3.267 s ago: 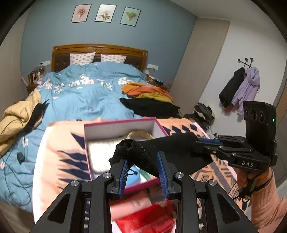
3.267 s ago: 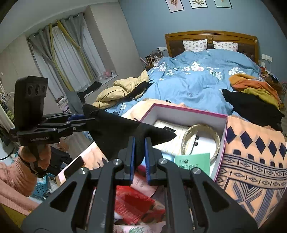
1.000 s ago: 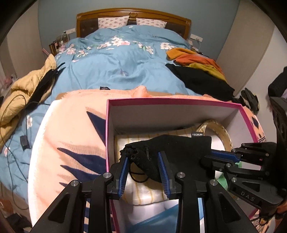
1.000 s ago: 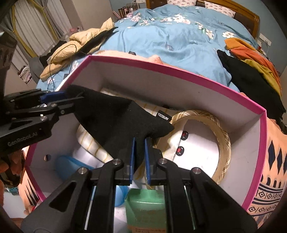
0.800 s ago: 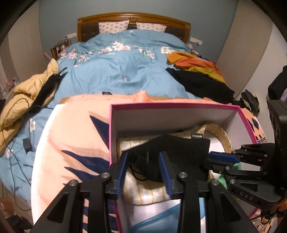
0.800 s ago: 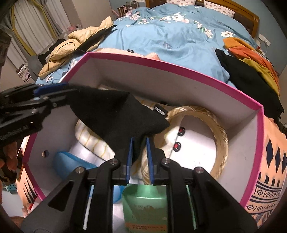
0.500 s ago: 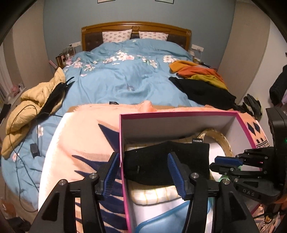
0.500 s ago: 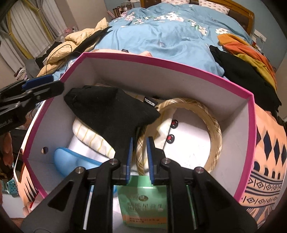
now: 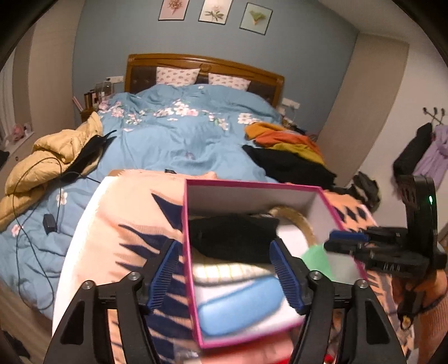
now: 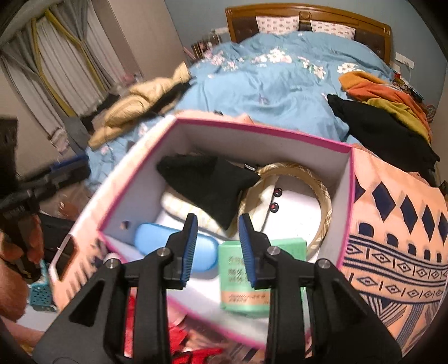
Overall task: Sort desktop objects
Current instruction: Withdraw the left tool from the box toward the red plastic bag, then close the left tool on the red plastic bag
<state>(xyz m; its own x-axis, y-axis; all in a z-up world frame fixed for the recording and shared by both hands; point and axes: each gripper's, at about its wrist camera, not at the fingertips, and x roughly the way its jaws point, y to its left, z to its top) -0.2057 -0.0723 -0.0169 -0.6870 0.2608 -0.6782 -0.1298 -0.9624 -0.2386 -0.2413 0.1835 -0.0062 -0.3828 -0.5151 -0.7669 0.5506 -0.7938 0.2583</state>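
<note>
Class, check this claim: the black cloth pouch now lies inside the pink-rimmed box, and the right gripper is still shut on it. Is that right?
Not quite. The black cloth pouch does lie inside the pink-rimmed box, but the right gripper is open and clear of it, as the right wrist view shows.

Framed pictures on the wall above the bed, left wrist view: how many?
3, in a row above the headboard: left, middle, right. The fisheye edge crops the left one's top; more could lie outside the frame.
</note>
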